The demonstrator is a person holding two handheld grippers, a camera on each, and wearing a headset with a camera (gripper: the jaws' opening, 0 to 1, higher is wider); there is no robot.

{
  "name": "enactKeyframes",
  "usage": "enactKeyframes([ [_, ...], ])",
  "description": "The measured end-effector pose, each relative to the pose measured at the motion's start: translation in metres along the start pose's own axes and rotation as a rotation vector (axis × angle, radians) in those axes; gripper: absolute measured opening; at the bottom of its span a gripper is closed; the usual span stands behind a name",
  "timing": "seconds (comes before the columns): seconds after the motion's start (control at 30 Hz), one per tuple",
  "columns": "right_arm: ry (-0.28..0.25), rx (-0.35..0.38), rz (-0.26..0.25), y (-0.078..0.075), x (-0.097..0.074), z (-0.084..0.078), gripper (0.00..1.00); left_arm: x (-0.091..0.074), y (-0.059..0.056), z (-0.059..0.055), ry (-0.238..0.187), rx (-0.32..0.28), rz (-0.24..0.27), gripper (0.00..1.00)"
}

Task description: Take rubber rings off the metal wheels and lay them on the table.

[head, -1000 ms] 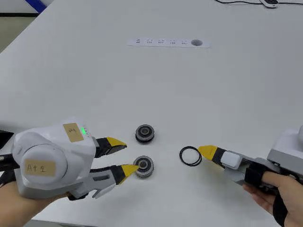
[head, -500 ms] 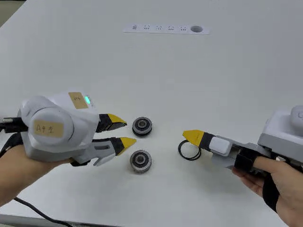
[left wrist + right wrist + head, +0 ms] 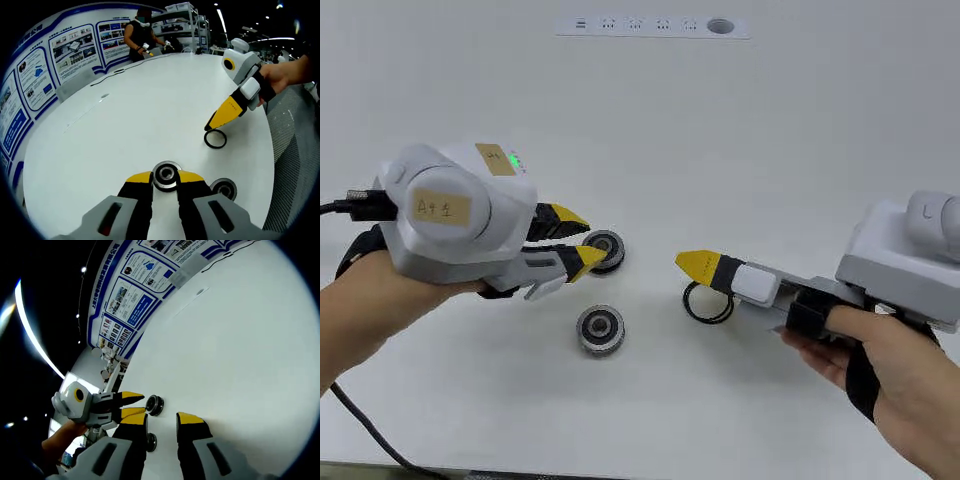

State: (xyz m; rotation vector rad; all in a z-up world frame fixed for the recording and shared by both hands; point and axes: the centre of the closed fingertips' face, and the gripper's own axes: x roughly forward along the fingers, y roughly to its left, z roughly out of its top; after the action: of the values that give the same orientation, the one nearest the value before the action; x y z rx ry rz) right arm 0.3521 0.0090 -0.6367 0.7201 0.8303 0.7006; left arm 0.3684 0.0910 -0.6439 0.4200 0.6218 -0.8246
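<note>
Two metal wheels lie on the white table (image 3: 770, 140). The far wheel (image 3: 607, 250) (image 3: 166, 175) (image 3: 154, 405) sits right at the yellow tips of my left gripper (image 3: 580, 236) (image 3: 166, 177), whose jaws stand open on either side of it. The near wheel (image 3: 600, 328) (image 3: 223, 188) (image 3: 150, 441) lies apart, closer to me. A loose black rubber ring (image 3: 708, 303) (image 3: 216, 139) lies flat on the table. My right gripper (image 3: 700, 266) (image 3: 160, 417) hovers over the ring's left edge, open with nothing between its jaws.
A white power strip (image 3: 650, 25) lies at the far side of the table. A black cable (image 3: 355, 425) trails from the left gripper past the table's near edge. A person (image 3: 140, 30) stands beyond the far end of the table.
The left gripper has moved from beside the near wheel up to the far wheel. The right gripper has edged left over the ring. The head camera has shifted.
</note>
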Motion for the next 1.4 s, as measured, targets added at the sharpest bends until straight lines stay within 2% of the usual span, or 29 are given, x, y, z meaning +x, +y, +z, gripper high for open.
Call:
enactKeyframes([
  [0.07, -0.007, 0.027, 0.007, 0.001, 0.003, 0.002, 0.24, 0.002, 0.0, -0.001, 0.003, -0.001, -0.006, 0.19],
  [0.23, -0.01, 0.033, 0.023, 0.005, 0.012, 0.007, 0.24, 0.005, -0.003, -0.002, 0.007, 0.001, -0.026, 0.18],
  [0.4, 0.007, 0.024, 0.031, 0.008, 0.02, 0.007, 0.24, 0.009, 0.001, -0.003, 0.01, -0.01, -0.03, 0.18],
  [0.8, 0.054, -0.006, 0.07, 0.018, 0.043, 0.001, 0.24, 0.011, 0.001, 0.0, -0.006, -0.011, -0.059, 0.14],
  [1.03, 0.068, -0.002, 0.092, 0.026, 0.056, -0.003, 0.35, 0.011, 0.0, -0.001, -0.011, 0.001, -0.071, 0.13],
  [1.23, 0.084, -0.001, 0.119, 0.032, 0.065, -0.006, 0.39, 0.01, -0.001, -0.002, -0.016, 0.004, -0.076, 0.13],
  [1.4, 0.102, -0.016, 0.12, 0.033, 0.07, -0.011, 0.41, 0.01, -0.002, -0.002, -0.018, 0.003, -0.079, 0.13],
])
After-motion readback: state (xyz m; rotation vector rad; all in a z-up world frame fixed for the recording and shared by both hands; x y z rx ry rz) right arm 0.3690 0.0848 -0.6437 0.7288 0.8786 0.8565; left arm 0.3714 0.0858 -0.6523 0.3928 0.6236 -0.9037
